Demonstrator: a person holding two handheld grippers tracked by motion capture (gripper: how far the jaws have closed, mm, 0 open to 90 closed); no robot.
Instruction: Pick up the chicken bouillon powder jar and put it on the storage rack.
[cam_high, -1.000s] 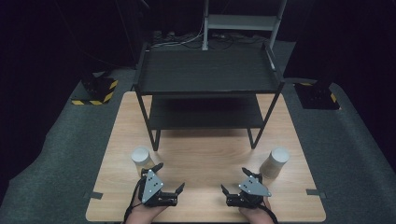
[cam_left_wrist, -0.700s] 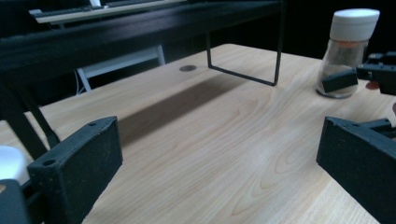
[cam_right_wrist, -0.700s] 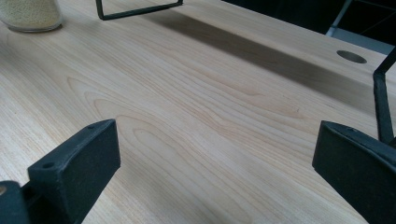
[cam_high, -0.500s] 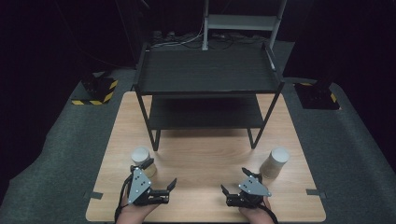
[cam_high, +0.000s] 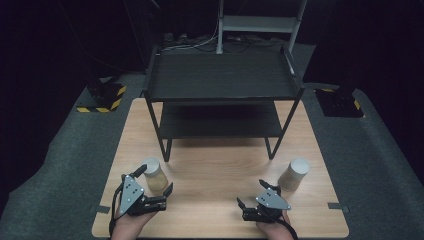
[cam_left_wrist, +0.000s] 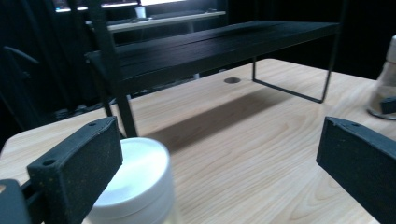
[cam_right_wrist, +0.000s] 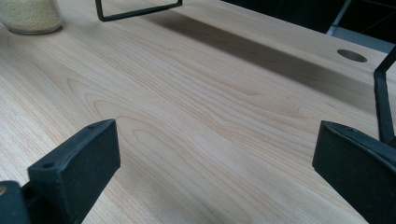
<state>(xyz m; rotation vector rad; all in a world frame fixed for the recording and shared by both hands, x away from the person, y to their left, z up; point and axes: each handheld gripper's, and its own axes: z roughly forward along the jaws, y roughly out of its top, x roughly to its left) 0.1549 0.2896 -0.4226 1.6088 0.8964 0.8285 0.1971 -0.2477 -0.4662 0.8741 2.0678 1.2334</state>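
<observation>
Jars stood one at each side of the wooden table (cam_high: 220, 165), both upright with white lids. Left gripper (cam_high: 154, 186) was positioned around the left jar (cam_high: 154, 175), jaws spread wide, one at the far-left side and one at the near-right side; contact could not be confirmed. In the left gripper view the left jar's lid (cam_left_wrist: 135, 179) sat just beside the left-hand jaw. Right gripper (cam_high: 252, 194) hovered low over bare wood, jaws wide apart and holding nothing. Right jar (cam_high: 294, 174) stood near it, to its far right. Black two-tier rack (cam_high: 222, 80) occupied the far half of the table.
</observation>
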